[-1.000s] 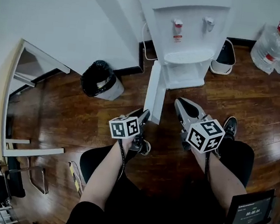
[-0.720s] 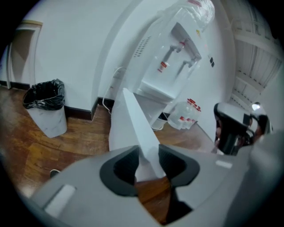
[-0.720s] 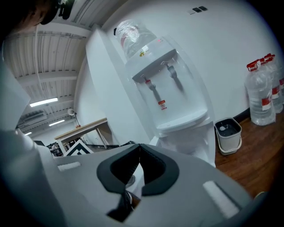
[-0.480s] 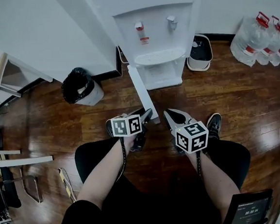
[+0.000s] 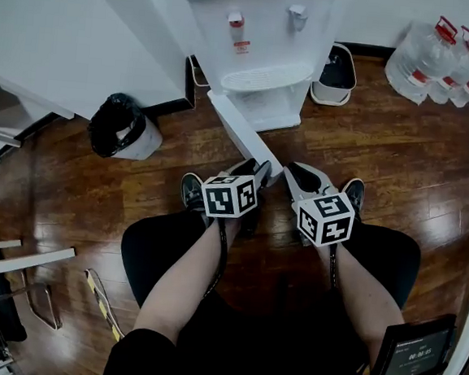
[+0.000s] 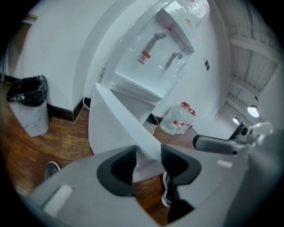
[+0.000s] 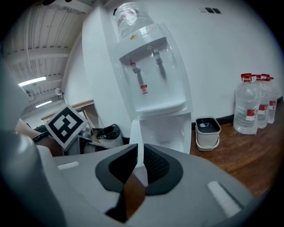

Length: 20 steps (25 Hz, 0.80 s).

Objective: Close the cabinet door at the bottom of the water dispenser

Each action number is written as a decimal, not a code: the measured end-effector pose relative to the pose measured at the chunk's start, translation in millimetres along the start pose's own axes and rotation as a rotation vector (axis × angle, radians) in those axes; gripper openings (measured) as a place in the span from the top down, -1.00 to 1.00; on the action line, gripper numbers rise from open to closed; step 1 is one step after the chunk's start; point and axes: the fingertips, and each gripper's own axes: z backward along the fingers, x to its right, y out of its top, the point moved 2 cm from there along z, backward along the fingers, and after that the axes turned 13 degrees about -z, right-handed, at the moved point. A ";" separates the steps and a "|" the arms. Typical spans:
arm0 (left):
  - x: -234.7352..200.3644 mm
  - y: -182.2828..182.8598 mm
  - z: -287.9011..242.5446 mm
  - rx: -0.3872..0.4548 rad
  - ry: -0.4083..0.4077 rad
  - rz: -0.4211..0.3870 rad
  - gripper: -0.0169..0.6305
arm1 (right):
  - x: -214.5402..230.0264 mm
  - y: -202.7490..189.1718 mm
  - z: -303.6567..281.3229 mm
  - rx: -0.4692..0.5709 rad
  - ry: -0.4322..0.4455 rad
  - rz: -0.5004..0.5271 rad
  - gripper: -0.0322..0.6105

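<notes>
Moved: door [image 5: 241,132] looks swung partway back toward the water dispenser [image 5: 260,30]. A second ago it stuck almost straight out at the person; now it lies at a slant to the front. The wide lens bends lines, so this is a judgement.
Door now: open, hinged at the dispenser's left corner. Its free edge points toward the person's knees, well apart from the cabinet opening [image 5: 268,105].
Left gripper [image 6: 148,159]: at the door's free edge, on its left side. The jaws stand a middling width apart with the door's corner between them, not visibly pinched.
Right gripper [image 7: 141,162]: just beside the free edge, on its right. The jaws are narrow, only a slit, and hold nothing; the door's thin edge shows beyond the slit.
Meaning for the task: closing seems under way, but much of the swing is left.
Next need: probably a steady push that carries the free edge rightward and in toward the cabinet.
Risk: the right gripper stands on the closing side and may block the door unless it clears.
</notes>
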 end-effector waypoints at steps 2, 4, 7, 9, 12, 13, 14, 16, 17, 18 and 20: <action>-8.8 7.2 8.9 -0.004 0.029 -0.090 0.36 | 5.9 -5.8 -6.0 -0.021 0.033 -0.021 0.79; -25.9 9.5 22.3 0.008 0.060 -0.137 0.37 | 5.4 -16.5 -7.8 -0.066 0.065 -0.047 0.73; -61.6 -4.7 30.8 -0.023 0.120 -0.079 0.38 | 0.3 -26.3 -6.2 -0.122 0.083 -0.032 0.64; -74.3 -26.3 21.9 -0.111 0.142 -0.128 0.38 | 0.9 -30.2 -5.4 -0.156 0.054 0.029 0.48; -61.7 -48.2 -2.3 -0.206 0.099 -0.353 0.36 | 7.7 -44.6 -6.4 -0.229 -0.016 0.102 0.28; -55.1 -51.4 -10.7 -0.217 0.077 -0.439 0.36 | 9.9 -50.3 -7.8 -0.254 -0.028 0.101 0.26; -49.7 -53.3 -18.3 -0.222 0.061 -0.512 0.36 | 12.0 -55.8 -9.5 -0.277 -0.033 0.090 0.26; -41.5 -52.1 -29.4 -0.220 0.041 -0.584 0.36 | 16.2 -65.2 -13.5 -0.317 -0.032 0.056 0.25; -38.2 -50.0 -33.4 -0.212 0.033 -0.586 0.37 | 18.3 -68.9 -15.5 -0.333 -0.028 0.041 0.25; -35.3 -47.9 -37.0 -0.202 0.025 -0.579 0.37 | 20.3 -71.8 -17.4 -0.345 -0.024 0.032 0.25; -30.5 -43.8 -43.3 -0.184 0.015 -0.570 0.35 | 25.0 -73.8 -21.2 -0.359 -0.023 0.037 0.25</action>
